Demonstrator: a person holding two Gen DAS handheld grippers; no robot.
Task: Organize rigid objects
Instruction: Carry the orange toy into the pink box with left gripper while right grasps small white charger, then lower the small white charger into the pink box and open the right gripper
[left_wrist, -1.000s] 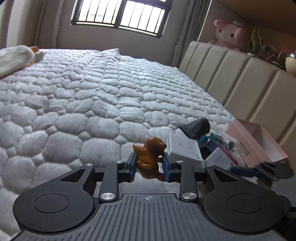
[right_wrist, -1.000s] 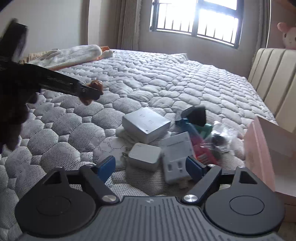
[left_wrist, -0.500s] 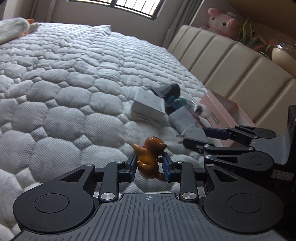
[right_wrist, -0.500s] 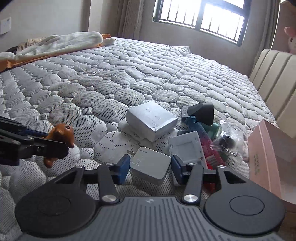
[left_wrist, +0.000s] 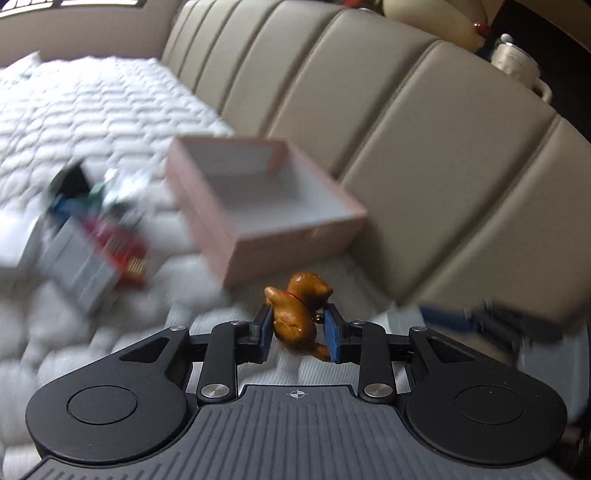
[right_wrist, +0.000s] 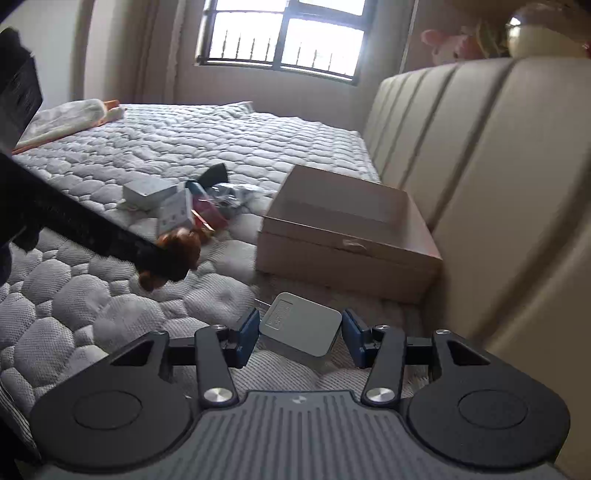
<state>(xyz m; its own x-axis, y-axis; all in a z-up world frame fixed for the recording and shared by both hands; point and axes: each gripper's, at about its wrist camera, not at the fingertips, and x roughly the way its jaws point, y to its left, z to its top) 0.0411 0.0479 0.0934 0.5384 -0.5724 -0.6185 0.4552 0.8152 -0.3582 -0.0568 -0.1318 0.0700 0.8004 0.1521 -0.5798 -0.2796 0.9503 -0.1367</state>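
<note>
Both claws angle downward above the quilted bed (right_wrist: 184, 140), facing the open pink box (left_wrist: 258, 206) that sits against the padded headboard (left_wrist: 424, 147). The left claw (left_wrist: 297, 328) pinches a small brown dog figurine (left_wrist: 299, 314) between its blue pads. The right claw (right_wrist: 301, 334), its jaws having just narrowed, clasps a white charger block (right_wrist: 301, 328) lifted clear of the bed, short of the box.

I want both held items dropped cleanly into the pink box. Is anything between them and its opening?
Nothing visible. The left gripper holds the brown figurine, the right gripper the white charger; only bare quilt lies before the pink box, whose visible interior looks empty.
</note>
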